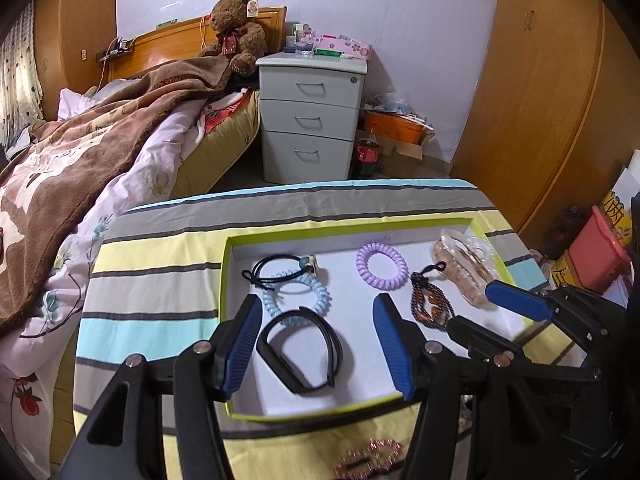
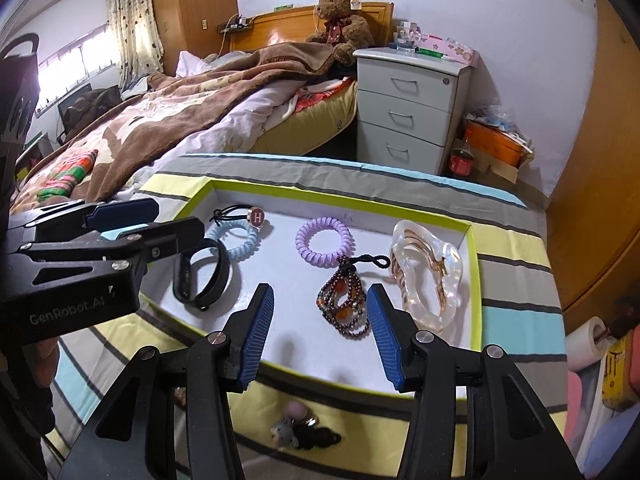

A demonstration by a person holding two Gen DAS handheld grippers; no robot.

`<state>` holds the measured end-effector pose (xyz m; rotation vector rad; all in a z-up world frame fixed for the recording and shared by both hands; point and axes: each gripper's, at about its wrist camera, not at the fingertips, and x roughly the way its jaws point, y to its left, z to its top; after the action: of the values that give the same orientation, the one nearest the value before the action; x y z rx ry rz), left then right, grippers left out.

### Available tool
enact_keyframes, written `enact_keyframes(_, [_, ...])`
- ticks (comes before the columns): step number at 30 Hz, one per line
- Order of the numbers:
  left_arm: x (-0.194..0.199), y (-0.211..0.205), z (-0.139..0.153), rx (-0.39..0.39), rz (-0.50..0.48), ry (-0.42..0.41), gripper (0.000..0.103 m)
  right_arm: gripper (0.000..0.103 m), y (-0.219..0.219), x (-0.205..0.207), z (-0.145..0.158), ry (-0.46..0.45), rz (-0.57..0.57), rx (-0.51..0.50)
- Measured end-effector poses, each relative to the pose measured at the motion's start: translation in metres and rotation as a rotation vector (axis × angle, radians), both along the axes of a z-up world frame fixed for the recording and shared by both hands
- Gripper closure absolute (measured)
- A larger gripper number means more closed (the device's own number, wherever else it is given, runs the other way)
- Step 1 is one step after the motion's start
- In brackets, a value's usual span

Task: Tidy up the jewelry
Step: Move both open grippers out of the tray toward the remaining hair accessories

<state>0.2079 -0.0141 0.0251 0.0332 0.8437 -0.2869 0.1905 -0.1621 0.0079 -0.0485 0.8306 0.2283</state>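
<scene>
1. Your left gripper [image 1: 316, 344] is spread wide with nothing between its blue pads; in the left wrist view it sits low centre, framing the black wristband [image 1: 306, 350].
2. Your right gripper [image 2: 320, 334] is also wide and empty, at the bottom centre of the right wrist view, with the beaded bracelet [image 2: 345, 304] lying between its fingertips on the tray floor.
3. The jewelry sits in a shallow white tray with a lime-green rim [image 1: 227, 280], which rests on a striped cloth [image 1: 160, 280].
4. In the tray's upper left of the left wrist view, a black hair tie with a round charm [image 1: 288, 270] overlaps a light blue coil hair tie [image 1: 297, 298], which touches the wristband below it.
5. A purple coil hair tie [image 1: 381, 266] lies upper centre, just beside the beaded bracelet's black loop.
6. A clear hair claw clip [image 2: 430, 278] lies at the tray's right side.
7. Outside the tray, at the bottom of the frames, a pink rhinestone clip [image 1: 368, 460] and a small grey plush charm [image 2: 298, 430] lie on the cloth.
</scene>
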Motion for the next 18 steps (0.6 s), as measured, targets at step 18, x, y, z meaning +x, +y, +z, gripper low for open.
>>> enact_keyframes(18, [-0.067, 0.019, 0.013, -0.040, 0.031, -0.053, 0.039, 0.054, -0.015, -0.055, 0.010, -0.042, -0.039, 0.027])
